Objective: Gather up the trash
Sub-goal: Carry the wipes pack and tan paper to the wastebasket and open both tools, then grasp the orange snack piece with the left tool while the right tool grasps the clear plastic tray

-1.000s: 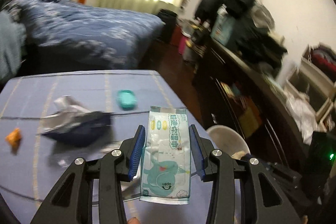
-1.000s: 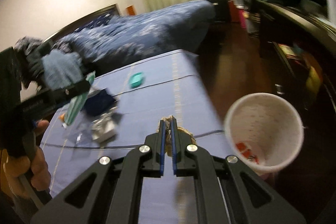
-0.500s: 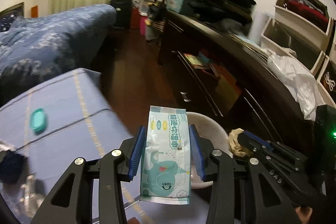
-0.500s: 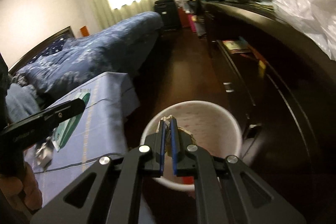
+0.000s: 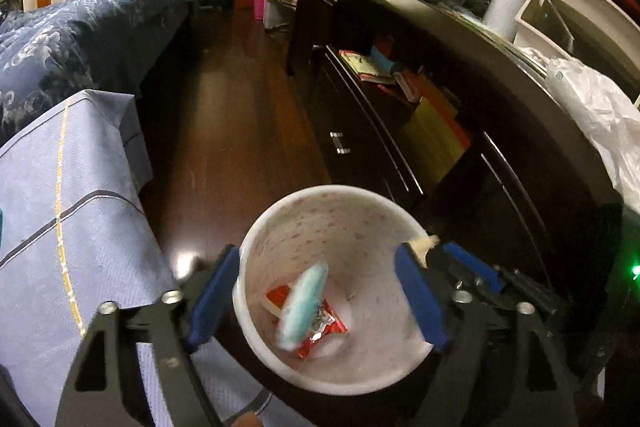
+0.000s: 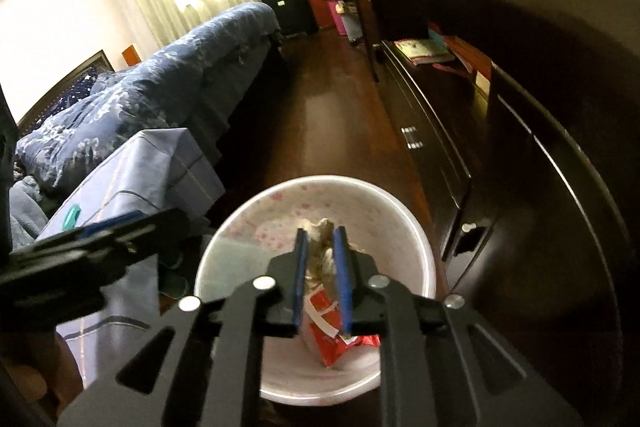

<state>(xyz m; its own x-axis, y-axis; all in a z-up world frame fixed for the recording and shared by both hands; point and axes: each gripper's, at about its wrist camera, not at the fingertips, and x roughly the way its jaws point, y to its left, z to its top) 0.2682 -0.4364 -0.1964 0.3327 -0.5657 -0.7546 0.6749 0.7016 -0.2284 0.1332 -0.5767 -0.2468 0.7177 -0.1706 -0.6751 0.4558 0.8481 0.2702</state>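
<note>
White bin: the bin (image 5: 332, 375) is taken as the landmark; it stands on the dark floor between the blue-covered table (image 5: 60, 227) and the dark cabinet (image 5: 460, 131).
Left gripper: the left gripper (image 5: 316, 295) is held above the bin mouth with its fingers spread wide and nothing between them.
Wipes packet: a pale blue packet (image 5: 302, 305) is seen inside the bin, blurred, over a red wrapper (image 5: 320, 327) near the bottom.
Right gripper: the right gripper (image 6: 322, 275) is held over the bin (image 6: 416, 259), its fingers narrowly parted around a tan crumpled wad (image 6: 320, 251); whether the wad is gripped or already loose cannot be told.
Step in hand: the wad is judged to be in the course of release; the fingers should be opened fully while centred over the bin mouth, and lifted away only once the wad is clear of the blue pads.
Risk: the wad could cling to a pad and be carried back out.
Left view only: the wide left fingers and the packet inside the bin are shown.
Right view only: the wad between the pads and a teal object (image 6: 71, 218) on the table beyond the bin are shown.
</note>
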